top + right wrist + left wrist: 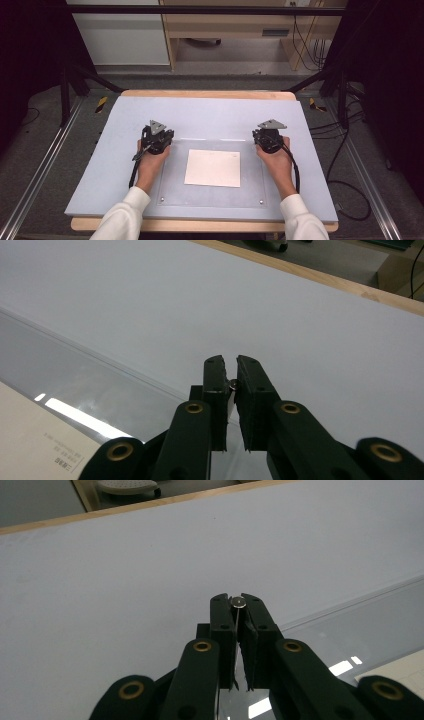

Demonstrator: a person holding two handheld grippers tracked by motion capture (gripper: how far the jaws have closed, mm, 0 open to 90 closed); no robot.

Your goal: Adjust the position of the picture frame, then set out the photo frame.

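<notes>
Clear acrylic sheet (172,185) flat on mat — far corner studs (237,601) pinched

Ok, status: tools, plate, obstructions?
Left tool shut on left stud; right tool shut on right stud. Clear plate flat over white paper. Nothing blocking.

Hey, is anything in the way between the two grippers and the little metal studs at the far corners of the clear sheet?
Nothing visible. The left gripper is shut on the left stud and the right gripper on the right stud, at the far corners of the clear sheet.
</notes>
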